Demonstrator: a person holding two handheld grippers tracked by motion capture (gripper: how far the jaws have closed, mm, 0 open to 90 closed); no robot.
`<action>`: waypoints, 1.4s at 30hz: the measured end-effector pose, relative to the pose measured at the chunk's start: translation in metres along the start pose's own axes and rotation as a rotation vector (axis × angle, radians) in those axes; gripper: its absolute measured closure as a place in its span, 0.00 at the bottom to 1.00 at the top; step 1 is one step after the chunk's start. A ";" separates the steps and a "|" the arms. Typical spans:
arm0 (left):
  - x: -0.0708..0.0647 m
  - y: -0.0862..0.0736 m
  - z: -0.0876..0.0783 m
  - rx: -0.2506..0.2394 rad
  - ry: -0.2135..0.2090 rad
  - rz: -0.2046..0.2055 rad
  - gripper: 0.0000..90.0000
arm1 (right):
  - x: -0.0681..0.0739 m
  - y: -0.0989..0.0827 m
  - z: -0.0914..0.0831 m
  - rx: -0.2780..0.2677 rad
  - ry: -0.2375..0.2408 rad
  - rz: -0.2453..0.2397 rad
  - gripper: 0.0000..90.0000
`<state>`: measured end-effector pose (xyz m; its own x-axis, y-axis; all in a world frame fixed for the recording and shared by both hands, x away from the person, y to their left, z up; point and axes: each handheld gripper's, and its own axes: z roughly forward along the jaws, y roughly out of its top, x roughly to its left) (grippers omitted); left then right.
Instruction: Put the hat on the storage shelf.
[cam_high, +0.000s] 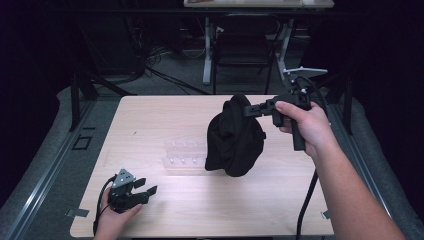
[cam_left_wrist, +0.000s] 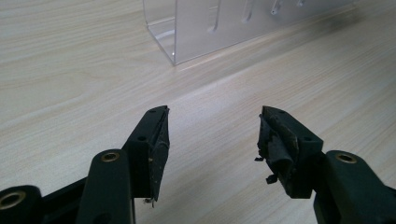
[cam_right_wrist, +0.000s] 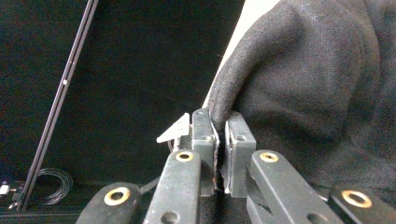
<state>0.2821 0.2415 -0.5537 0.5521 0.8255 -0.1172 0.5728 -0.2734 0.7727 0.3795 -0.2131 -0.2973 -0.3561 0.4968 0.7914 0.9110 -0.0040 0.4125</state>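
**Black cloth lifted over the rack**

We count one surface (cam_high: 200, 205), one black cloth bundle (cam_high: 234, 137), one clear rack (cam_high: 182, 155), two claws. The cloth hangs right of centre, off the surface, long axis vertical, just right of the rack and overlapping its right end. Right claw (cam_high: 248, 110) is clamped on the cloth's top edge. Left claw (cam_high: 145, 190) rests near-left, jaws apart, holding nothing, well left of the cloth; we judge the right hand nearer.

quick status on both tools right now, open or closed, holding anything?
Left tool: open, holding nothing, low over the table.
Right tool: closed on an edge of the black cloth, holding it up.
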 end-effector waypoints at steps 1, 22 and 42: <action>0.000 0.000 0.000 0.000 0.000 0.001 0.48 | -0.001 0.000 0.002 0.004 -0.001 0.002 0.94; -0.001 0.001 -0.001 -0.009 0.003 0.007 0.48 | -0.013 0.013 0.027 0.012 -0.008 0.031 0.94; -0.023 0.029 -0.004 -0.076 -0.077 0.065 0.49 | -0.016 0.027 0.046 -0.050 0.013 0.077 0.94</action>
<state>0.2836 0.2169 -0.5265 0.6333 0.7660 -0.1102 0.4882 -0.2849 0.8249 0.4189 -0.1812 -0.3196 -0.2882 0.4824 0.8272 0.9244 -0.0854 0.3719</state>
